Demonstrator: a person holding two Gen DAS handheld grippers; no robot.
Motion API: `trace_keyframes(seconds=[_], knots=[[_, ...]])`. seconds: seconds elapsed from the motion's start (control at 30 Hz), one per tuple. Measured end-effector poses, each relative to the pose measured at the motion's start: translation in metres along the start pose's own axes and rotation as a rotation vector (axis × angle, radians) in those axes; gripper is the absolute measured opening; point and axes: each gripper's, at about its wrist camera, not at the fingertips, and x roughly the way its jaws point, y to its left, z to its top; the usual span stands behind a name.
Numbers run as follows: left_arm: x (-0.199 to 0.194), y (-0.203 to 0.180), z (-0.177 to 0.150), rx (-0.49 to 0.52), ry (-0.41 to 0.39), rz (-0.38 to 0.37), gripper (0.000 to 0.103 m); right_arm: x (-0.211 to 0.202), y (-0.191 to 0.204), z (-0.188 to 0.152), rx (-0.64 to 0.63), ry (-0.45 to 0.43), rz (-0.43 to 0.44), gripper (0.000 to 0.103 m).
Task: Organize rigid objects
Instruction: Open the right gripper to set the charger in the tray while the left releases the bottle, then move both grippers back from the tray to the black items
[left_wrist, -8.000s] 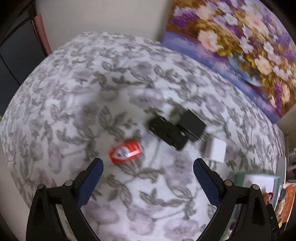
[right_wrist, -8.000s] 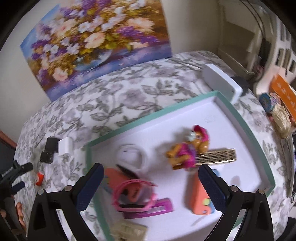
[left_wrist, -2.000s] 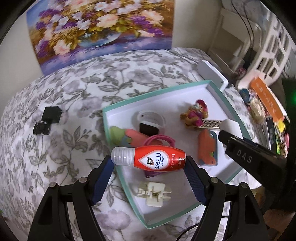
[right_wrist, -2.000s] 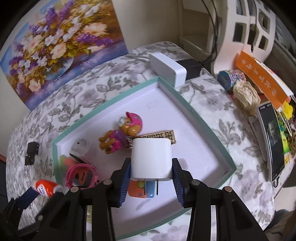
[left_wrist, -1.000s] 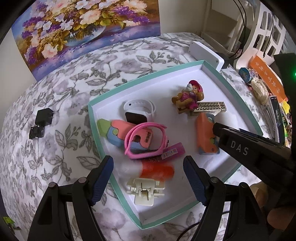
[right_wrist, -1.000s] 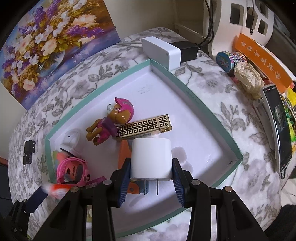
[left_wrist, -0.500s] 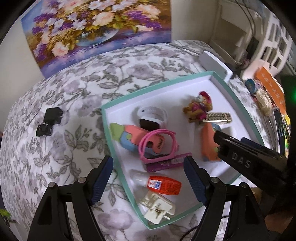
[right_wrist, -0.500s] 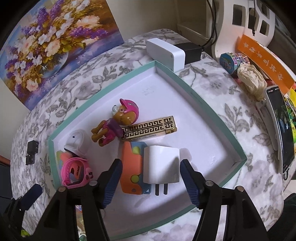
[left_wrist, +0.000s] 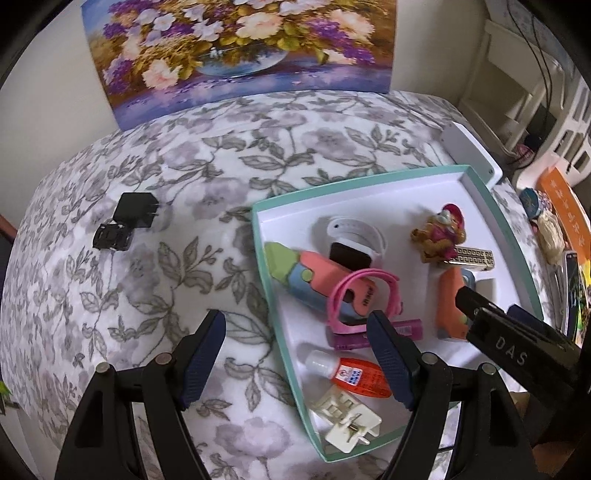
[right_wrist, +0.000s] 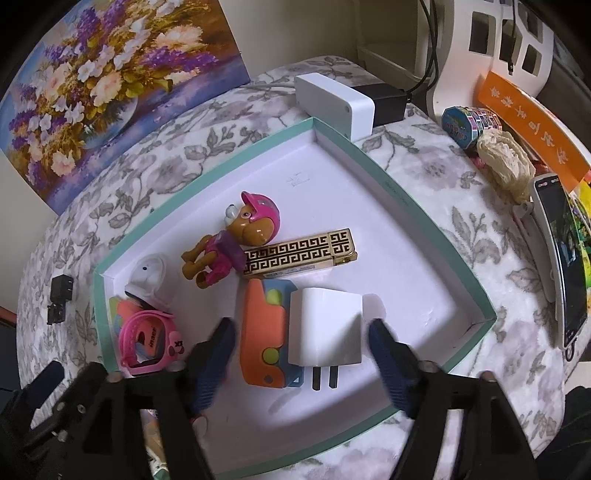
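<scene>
The white charger (right_wrist: 325, 326) lies flat in the tray (right_wrist: 424, 218), prongs pointing near. The right gripper (right_wrist: 301, 354) points steeply down, its jaws just opened, empty. The left gripper (left_wrist: 295, 354) hangs open, empty.

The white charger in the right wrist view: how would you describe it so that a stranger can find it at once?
Find the teal-rimmed white tray on the flowered cloth. Near its front, between the open right gripper fingers, lies the white charger, a plain cube against the orange toy block. Its two dark prongs, pointing toward the camera, set it apart.
</scene>
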Motion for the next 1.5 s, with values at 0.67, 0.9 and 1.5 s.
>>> trace_keyframes(seconds=[0.67,0.9,1.5], knots=[[0.009,0.035,0.006,-0.106,0.026,0.036,0.099,0.001,0.016,-0.001,-0.053,-0.021,-0.036,0.103],[0.004,0.086,0.018,-0.220,0.007,0.070,0.099,-0.022,0.038,0.001,-0.068,-0.094,0.029,0.103],[0.001,0.227,0.018,-0.453,0.000,0.115,0.099,-0.034,0.146,-0.023,-0.289,-0.115,0.093,0.103]])
